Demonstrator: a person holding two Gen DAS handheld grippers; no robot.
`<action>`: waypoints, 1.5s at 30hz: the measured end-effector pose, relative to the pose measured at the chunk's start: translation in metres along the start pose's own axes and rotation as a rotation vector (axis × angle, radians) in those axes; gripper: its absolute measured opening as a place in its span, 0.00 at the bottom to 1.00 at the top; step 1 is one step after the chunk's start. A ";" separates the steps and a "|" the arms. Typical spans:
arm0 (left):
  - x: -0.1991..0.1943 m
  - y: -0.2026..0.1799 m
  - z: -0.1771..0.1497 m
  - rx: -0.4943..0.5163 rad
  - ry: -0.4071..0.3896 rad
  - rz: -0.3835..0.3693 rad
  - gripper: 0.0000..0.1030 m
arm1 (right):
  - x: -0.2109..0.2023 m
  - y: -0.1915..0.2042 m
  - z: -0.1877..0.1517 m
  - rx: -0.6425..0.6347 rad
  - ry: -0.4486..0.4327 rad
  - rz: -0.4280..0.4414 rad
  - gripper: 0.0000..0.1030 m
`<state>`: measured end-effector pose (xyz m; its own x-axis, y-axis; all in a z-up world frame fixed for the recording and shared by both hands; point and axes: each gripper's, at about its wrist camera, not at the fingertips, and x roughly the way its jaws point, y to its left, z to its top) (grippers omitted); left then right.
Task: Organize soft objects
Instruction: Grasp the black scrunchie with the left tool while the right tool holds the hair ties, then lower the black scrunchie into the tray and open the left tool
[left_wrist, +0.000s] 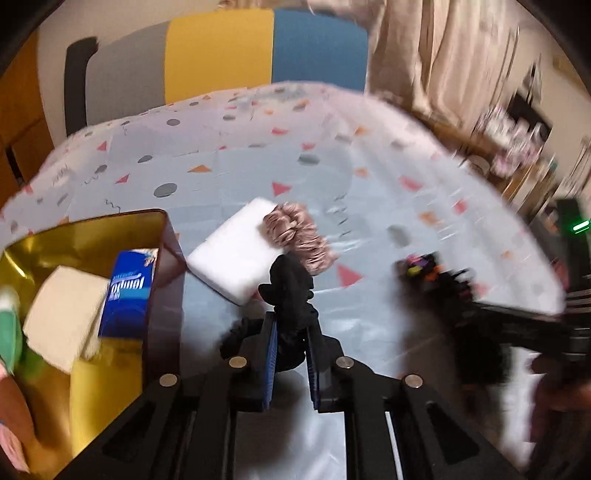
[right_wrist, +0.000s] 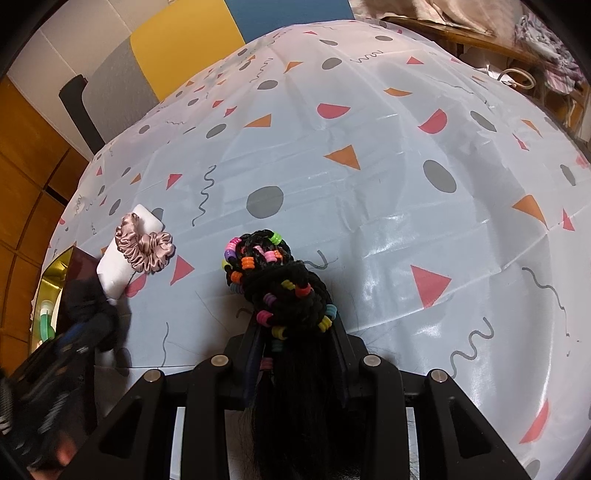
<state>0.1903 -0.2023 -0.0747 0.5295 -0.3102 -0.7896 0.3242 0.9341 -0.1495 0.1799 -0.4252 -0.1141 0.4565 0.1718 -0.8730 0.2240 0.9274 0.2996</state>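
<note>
Left gripper (left_wrist: 290, 343) clamps black cloth (left_wrist: 291, 295), limp, light; hold its bunched middle, right of tin (left_wrist: 166, 236). Your right gripper (right_wrist: 299, 332) grips beaded braid (right_wrist: 275, 280), floppy, beads slippery; both over counter (right_wrist: 369, 192), braid farther right of tin.

The tablecloth (right_wrist: 369, 192) was pale blue, scattered with grey dots, pink and orange triangles and grey squiggles. On it lay a white sponge (left_wrist: 236, 254), a dusty-pink satin scrunchie (right_wrist: 144, 248) and a black braid (right_wrist: 284, 291) strung with beads (pink, orange, green, yellow). The tin (left_wrist: 110, 229) was gold inside, holding a blue tissue pack (left_wrist: 127, 295). A black cloth (left_wrist: 291, 295) sat between blue-padded black fingers (left_wrist: 270, 350).
</note>
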 end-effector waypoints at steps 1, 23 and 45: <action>-0.005 0.000 -0.001 -0.014 -0.004 -0.024 0.13 | 0.000 0.000 0.000 -0.002 -0.001 -0.002 0.33; -0.127 0.103 -0.062 -0.201 -0.158 0.004 0.13 | -0.009 0.009 -0.004 -0.051 -0.041 0.013 0.28; -0.137 0.189 -0.117 -0.303 -0.137 0.247 0.46 | -0.036 0.016 -0.001 -0.063 -0.173 0.103 0.28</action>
<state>0.0877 0.0375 -0.0644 0.6687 -0.0721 -0.7400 -0.0601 0.9868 -0.1504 0.1660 -0.4162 -0.0787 0.6166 0.2122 -0.7581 0.1169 0.9276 0.3548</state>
